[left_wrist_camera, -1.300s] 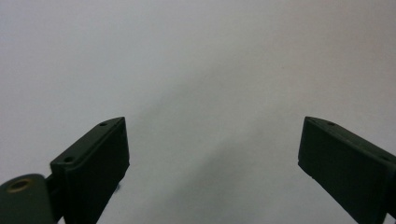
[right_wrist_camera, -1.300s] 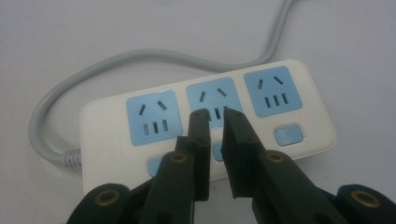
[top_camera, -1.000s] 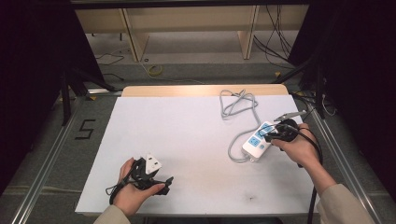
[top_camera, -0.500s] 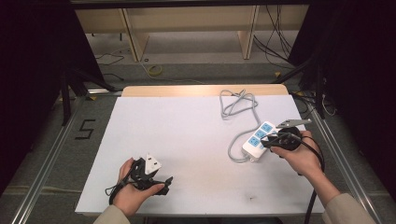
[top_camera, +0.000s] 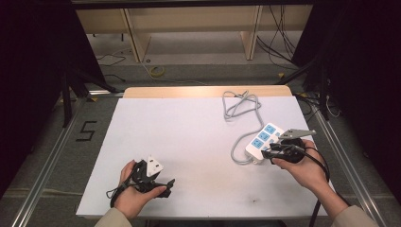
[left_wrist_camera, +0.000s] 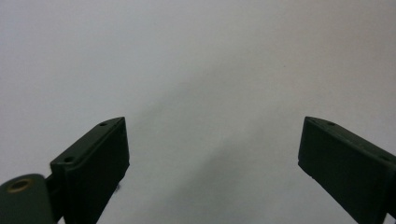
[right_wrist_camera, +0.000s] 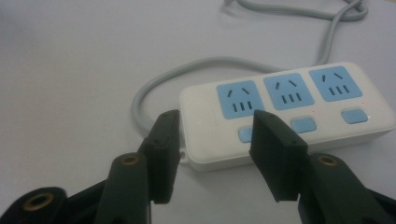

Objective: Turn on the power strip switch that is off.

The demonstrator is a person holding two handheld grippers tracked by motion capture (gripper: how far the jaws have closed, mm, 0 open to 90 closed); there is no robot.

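Observation:
A white power strip [top_camera: 264, 138] [right_wrist_camera: 327, 109] with three blue sockets and blue switches lies at the right of the white table [top_camera: 189, 137]. Its grey cable [top_camera: 242, 106] [right_wrist_camera: 187, 70] loops away toward the far edge. My right gripper [top_camera: 269, 152] [right_wrist_camera: 212, 128] is open at the strip's near end, its jaws standing on either side of that end's corner with a gap. Close to the near left edge, my left gripper [top_camera: 165, 186] [left_wrist_camera: 212, 135] is wide open over bare table, with nothing between its jaws.
A wooden strip [top_camera: 203, 91] runs along the table's far edge, with shelving and floor cables beyond. Metal rails flank both sides, and a "5" mark [top_camera: 86, 131] is on the floor to the left. Bare white surface spans the middle.
My right gripper has drawn back along the power strip toward its near end. The strip and the left gripper have stayed put.

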